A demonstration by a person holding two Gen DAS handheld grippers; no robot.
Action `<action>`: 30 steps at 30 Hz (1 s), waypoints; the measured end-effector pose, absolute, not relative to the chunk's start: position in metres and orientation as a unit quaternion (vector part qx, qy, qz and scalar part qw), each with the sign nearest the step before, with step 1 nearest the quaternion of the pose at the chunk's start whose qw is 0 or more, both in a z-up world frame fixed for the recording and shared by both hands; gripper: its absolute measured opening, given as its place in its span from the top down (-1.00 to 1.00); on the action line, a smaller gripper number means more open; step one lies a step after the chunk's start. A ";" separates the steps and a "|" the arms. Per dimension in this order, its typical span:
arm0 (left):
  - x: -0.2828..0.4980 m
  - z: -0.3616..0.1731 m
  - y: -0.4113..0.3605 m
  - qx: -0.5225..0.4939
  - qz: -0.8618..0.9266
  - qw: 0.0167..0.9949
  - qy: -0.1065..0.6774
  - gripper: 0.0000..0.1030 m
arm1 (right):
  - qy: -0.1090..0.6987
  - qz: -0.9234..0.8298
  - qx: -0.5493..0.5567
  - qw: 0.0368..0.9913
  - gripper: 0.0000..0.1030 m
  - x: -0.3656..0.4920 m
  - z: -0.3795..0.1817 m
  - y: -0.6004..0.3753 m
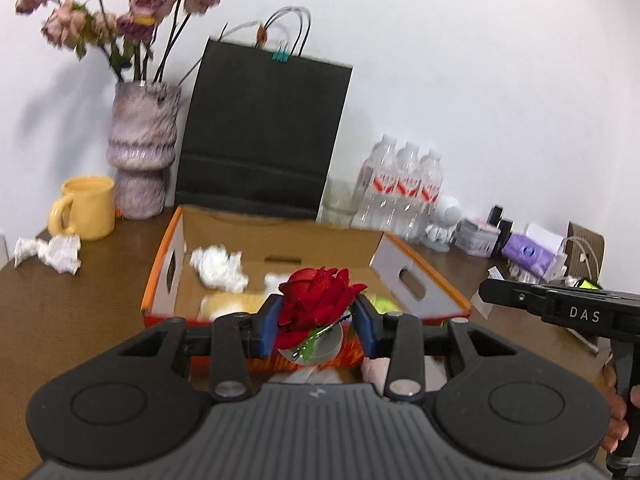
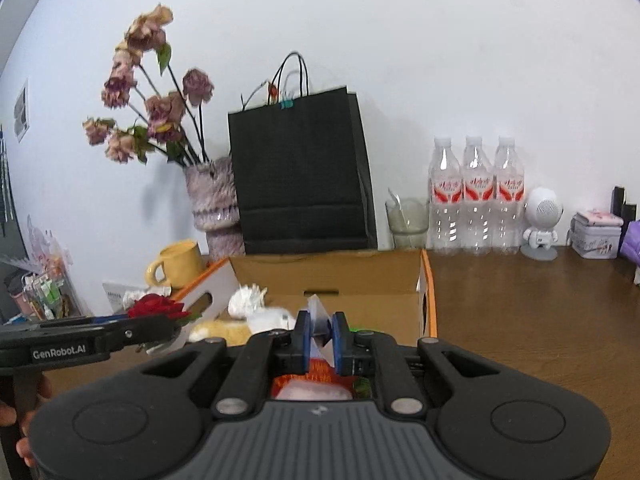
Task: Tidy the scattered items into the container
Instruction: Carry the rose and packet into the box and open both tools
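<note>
My left gripper (image 1: pixel 316 318) is shut on a red rose (image 1: pixel 318 300) with a clear wrap at its base, held above the near edge of the orange-rimmed cardboard box (image 1: pixel 424 272). The box holds crumpled white paper (image 1: pixel 220 266) and a yellowish item (image 1: pixel 228 304). My right gripper (image 2: pixel 320 336) is shut on a clear plastic packet (image 2: pixel 318 312), with orange and pink showing lower down, held over the box (image 2: pixel 428 280). The rose (image 2: pixel 158 306) and left gripper also show in the right wrist view. More crumpled paper (image 1: pixel 52 252) lies on the table left of the box.
A yellow mug (image 1: pixel 86 206), a vase of dried flowers (image 1: pixel 140 152) and a black paper bag (image 1: pixel 260 132) stand behind the box. Three water bottles (image 2: pixel 476 196), a glass (image 2: pixel 406 220), a white robot figure (image 2: pixel 542 220), a tin (image 2: pixel 596 236) line the back right.
</note>
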State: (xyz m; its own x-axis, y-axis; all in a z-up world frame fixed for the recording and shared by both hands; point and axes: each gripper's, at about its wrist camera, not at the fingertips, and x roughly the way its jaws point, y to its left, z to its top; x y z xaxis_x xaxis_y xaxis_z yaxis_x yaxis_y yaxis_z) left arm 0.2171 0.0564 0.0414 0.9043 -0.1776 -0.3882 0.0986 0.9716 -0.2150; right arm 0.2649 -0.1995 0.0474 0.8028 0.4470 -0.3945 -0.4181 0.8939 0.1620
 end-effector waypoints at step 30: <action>0.343 0.036 0.077 -0.116 -0.037 0.967 0.225 0.23 | 0.263 0.205 0.014 0.943 0.81 0.401 0.025 -0.139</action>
State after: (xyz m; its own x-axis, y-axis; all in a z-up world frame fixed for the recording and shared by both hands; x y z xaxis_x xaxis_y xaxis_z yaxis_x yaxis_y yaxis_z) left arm 0.3427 0.0774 0.0361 0.8965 -0.1234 -0.4256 0.0189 0.9702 -0.2415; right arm 0.4007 -0.1388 0.0253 0.7781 0.3934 -0.4897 -0.3789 0.9157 0.1335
